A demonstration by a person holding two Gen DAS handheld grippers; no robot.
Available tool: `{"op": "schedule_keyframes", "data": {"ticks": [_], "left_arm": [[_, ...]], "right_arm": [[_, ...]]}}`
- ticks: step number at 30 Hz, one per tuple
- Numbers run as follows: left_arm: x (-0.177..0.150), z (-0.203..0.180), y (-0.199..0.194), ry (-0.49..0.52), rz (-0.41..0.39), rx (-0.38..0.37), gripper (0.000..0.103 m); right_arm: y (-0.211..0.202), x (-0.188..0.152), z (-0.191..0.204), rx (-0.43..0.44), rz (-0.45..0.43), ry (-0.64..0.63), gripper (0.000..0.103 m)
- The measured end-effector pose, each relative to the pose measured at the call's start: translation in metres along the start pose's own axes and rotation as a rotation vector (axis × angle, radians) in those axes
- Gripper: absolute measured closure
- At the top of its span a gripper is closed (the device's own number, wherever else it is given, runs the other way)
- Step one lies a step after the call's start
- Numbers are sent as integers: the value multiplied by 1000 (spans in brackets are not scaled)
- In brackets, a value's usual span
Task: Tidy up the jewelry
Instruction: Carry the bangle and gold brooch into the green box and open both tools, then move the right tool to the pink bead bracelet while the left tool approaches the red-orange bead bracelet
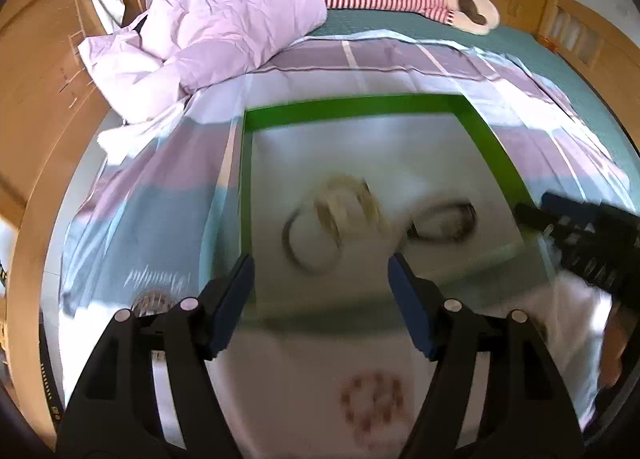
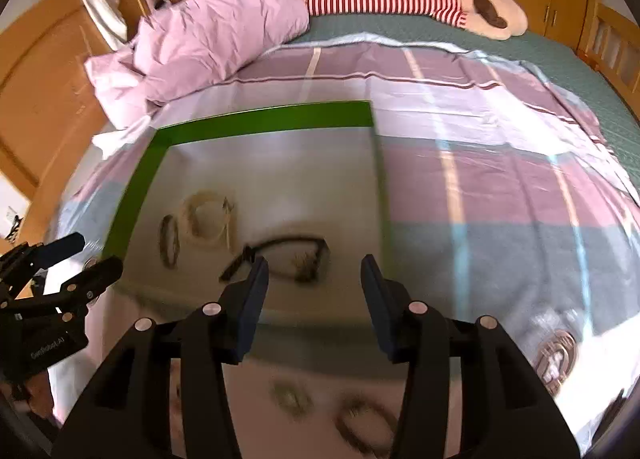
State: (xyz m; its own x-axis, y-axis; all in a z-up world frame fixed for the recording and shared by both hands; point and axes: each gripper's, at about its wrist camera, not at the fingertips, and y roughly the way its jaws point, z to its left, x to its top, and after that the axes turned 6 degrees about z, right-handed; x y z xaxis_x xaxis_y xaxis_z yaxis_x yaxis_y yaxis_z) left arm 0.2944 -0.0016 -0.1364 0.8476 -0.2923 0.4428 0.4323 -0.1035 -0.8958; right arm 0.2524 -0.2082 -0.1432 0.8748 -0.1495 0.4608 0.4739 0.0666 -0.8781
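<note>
done: three bracelets lie in green-rimmed tray [image 2: 256, 121] on bed | left: beaded bracelets near edge [image 2: 366, 425] | left gripper [image 1: 322, 279] wide, empty | right gripper [image 2: 314, 279] parted, empty

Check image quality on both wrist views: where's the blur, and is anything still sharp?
Left wrist view: the green-rimmed tray and the looped bracelets in it are smeared by motion blur; the pink crumpled duvet stays fairly crisp, and the left gripper is sharp. Right wrist view: same smear over the tray and the dark bracelet; strong fisheye bending at the edges in both.
</note>
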Motion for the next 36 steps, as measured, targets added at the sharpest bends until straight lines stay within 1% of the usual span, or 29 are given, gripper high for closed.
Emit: {"op": "schedule_keyframes", "data": {"ticks": [1,3,5,6,8,9,10,12,14,16,17,18,20,22,24,27,29,31,33,34,36], "left_arm": [[-12,0,-5,5,6,-5,33],[-41,-1,-8,16,28,-31,33],[-65,-1,-4,13,53,-43,33],[-81,0,3,5,74,-42,33],[-99,3,16,-24,112,-61,33],[-105,3,22,-36,126,-62,34],[-109,4,28,-43,137,-52,36],[-112,3,37,-35,145,-33,42],[-113,4,44,-46,160,-53,43],[-114,5,46,-52,163,-58,43],[-114,5,45,-52,160,-55,43],[-114,5,45,-52,155,-54,43],[-114,5,40,-54,141,-57,43],[-113,6,37,-56,132,-60,43],[-113,6,35,-53,127,-56,43],[-110,4,35,-46,125,-52,43],[-111,4,35,-38,127,-53,43],[-111,3,36,-34,132,-46,43],[-111,3,37,-33,141,-51,45],[-111,2,37,-29,147,-57,47],[-112,0,36,-16,151,-56,47]], "right_arm": [[-5,-9,-4,-11,-2,-3,55],[-8,-35,-16,-60,17,-18,55],[0,-56,-23,-107,59,-29,55],[6,-67,-27,-118,92,-19,55],[17,-84,-33,-99,146,13,55],[22,-92,-32,-84,168,25,55],[25,-97,-29,-78,179,23,55],[33,-106,-16,-74,212,-20,56],[43,-111,-10,-101,229,-35,56],[54,-117,-7,-106,261,-27,55],[52,-119,-4,-116,255,-37,55],[49,-122,3,-91,269,-63,55],[43,-128,14,18,317,-102,55],[35,-134,24,90,341,-137,56],[28,-135,27,86,323,-150,56],[21,-130,20,52,290,-109,56],[19,-126,13,46,281,-63,55],[17,-125,10,44,270,-45,55],[15,-126,13,45,264,-55,55],[14,-127,18,50,264,-69,55],[16,-129,29,54,268,-92,55]]}}
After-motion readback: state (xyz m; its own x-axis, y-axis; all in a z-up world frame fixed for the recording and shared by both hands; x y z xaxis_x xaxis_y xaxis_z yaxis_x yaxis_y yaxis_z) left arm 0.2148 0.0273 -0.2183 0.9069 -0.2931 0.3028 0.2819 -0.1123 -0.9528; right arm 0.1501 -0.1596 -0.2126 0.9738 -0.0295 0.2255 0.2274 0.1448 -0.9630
